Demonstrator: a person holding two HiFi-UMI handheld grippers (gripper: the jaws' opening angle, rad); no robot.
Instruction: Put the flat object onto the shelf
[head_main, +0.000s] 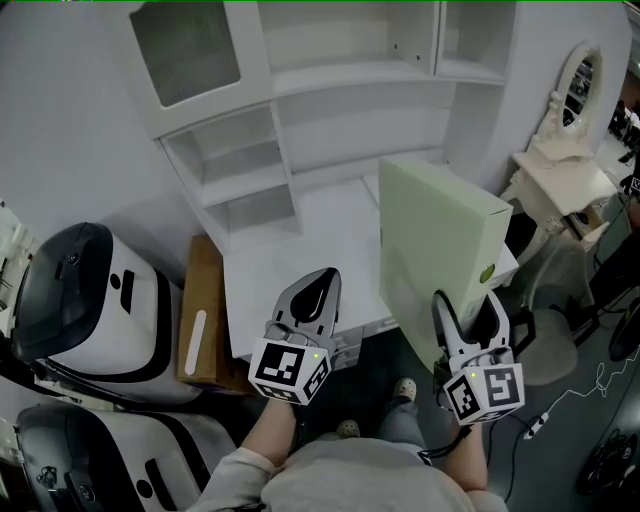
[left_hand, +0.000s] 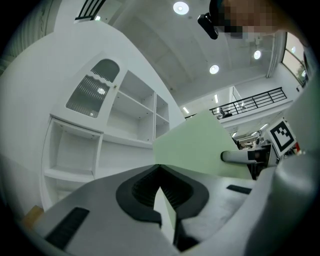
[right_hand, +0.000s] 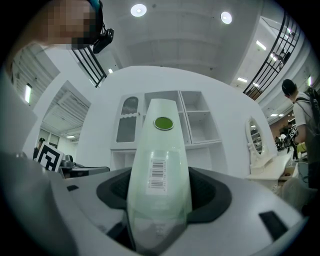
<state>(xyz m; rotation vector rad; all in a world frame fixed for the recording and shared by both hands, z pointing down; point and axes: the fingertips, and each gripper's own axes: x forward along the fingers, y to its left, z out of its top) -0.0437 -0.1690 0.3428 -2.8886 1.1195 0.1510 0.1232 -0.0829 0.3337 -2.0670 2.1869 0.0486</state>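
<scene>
In the head view, your right gripper (head_main: 466, 302) clamped the pale green flat box (head_main: 435, 235) upright above the white desk (head_main: 300, 250), near the shelf unit (head_main: 330, 75), while your left gripper (head_main: 322, 285) hung beside it. In the left gripper view, its jaws met on nothing. In the right gripper view, the clamped box edge bore a barcode sticker (right_hand: 157, 176) with digits too small to read, and a green dot (right_hand: 163, 123).

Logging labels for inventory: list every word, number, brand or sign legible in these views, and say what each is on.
No words, brands or numbers can be read.
Barcode label on the edge of the pale green flat box: bars only, any digits too small to read.
Round green sticker on the same edge: no legible print.
Square markers on the left gripper and right gripper: black-and-white patterns, not text.
</scene>
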